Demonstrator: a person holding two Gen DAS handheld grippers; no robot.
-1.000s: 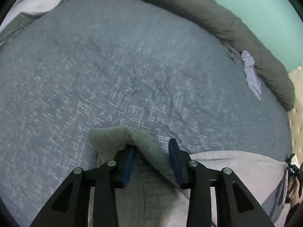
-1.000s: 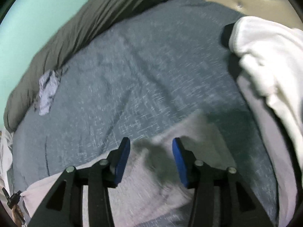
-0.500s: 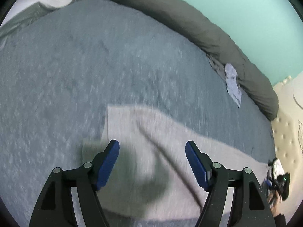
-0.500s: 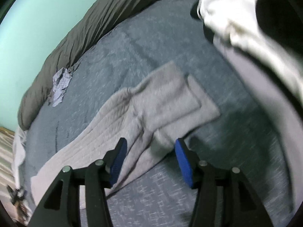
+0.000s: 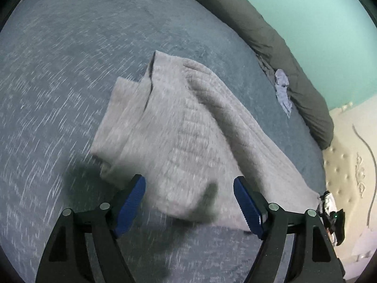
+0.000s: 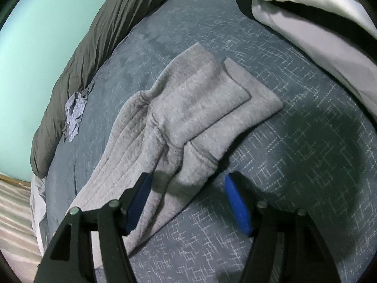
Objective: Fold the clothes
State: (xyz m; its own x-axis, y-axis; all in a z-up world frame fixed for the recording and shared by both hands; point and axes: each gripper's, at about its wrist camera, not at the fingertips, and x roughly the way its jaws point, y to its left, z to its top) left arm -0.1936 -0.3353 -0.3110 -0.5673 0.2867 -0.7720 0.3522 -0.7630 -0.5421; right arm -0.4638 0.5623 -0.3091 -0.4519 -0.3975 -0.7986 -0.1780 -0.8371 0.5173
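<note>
1. Grey ribbed fleece is what we see spread on the bed (image 5: 59, 75): a folded garment (image 5: 179, 129) lying flat on the blue-grey patterned cover.
2. We see our left gripper (image 5: 189, 202) above the garment's near edge, its jaws opening, the blue pads clear of the cloth.
3. We see our right gripper (image 6: 186, 202) over the garment's other end (image 6: 188, 122), jaws opening too, gripping nothing.
4. We note a dark bolster (image 6: 94, 37) along the far edge, and white clothing (image 6: 306, 11) heaped beside.
</note>
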